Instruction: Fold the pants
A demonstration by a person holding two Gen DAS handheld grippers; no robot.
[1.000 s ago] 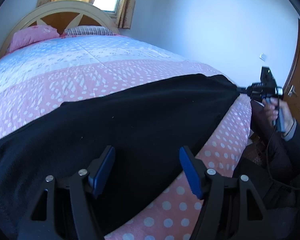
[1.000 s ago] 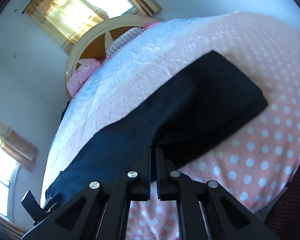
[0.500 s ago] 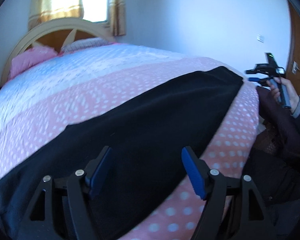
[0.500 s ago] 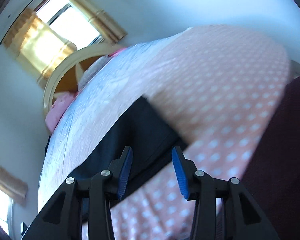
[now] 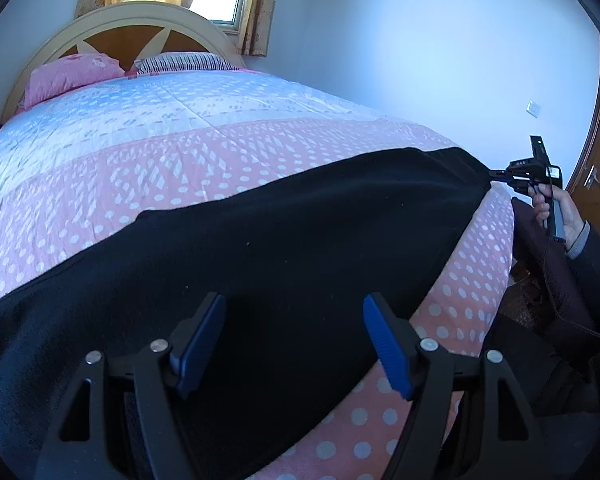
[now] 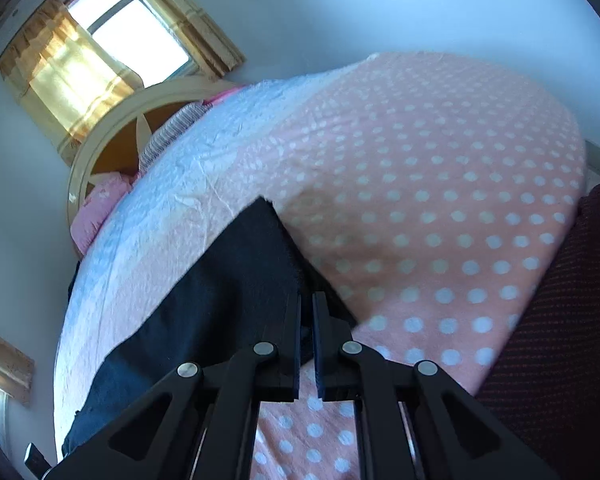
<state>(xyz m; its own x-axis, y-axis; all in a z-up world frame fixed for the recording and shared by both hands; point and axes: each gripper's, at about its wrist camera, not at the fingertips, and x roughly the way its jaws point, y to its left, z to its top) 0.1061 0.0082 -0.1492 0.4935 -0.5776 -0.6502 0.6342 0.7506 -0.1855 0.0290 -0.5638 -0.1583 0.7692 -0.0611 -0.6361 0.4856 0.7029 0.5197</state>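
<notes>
Long black fleece pants [image 5: 284, 248] flat along near edge of pink polka-dot bedspread [image 5: 468, 280]. Right gripper [image 6: 306, 312] jaws pinch far corner. Left gripper [image 5: 294, 336] jaws spread above cloth, holding nothing. Risk: thin corner pinch slips; one-sided pull skews fold.

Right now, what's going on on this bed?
A person is folding black pants laid across the pink dotted bedspread. The right tongs are shut on the pants' far corner, seen from the left view at. The left tongs hang open above the pants' near part, gripping nothing.
</notes>
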